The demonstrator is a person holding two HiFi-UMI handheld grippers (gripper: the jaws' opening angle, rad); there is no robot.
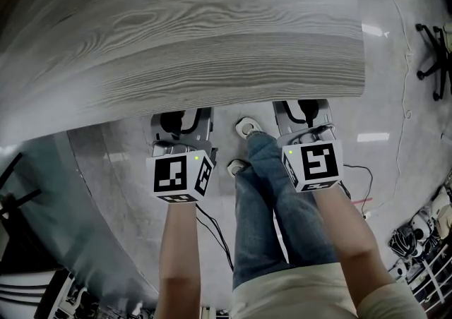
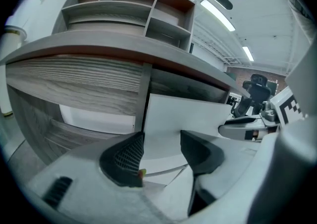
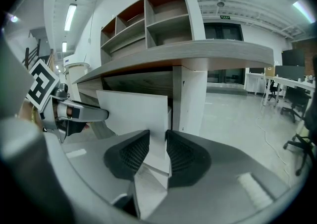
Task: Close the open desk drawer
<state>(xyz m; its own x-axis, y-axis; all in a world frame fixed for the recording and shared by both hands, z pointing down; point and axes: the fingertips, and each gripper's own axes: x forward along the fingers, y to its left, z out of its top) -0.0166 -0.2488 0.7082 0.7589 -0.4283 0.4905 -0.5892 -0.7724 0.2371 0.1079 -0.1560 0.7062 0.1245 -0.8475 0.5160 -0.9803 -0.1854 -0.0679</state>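
The white front of the drawer stands out from under the grey wood desk top; in the head view the desk top hides it. My left gripper faces the front's left part, open, with nothing between its pads. My right gripper is at the right edge of the drawer front, jaws a narrow gap apart, and the white panel shows through the gap. Whether either gripper's tips touch the panel I cannot tell. In the head view both grippers reach under the desk edge, left gripper and right gripper.
A white desk leg panel stands just right of the drawer. A shelf unit sits on the desk. The person's legs and shoes are between the grippers. Cables trail on the floor, and an office chair stands far right.
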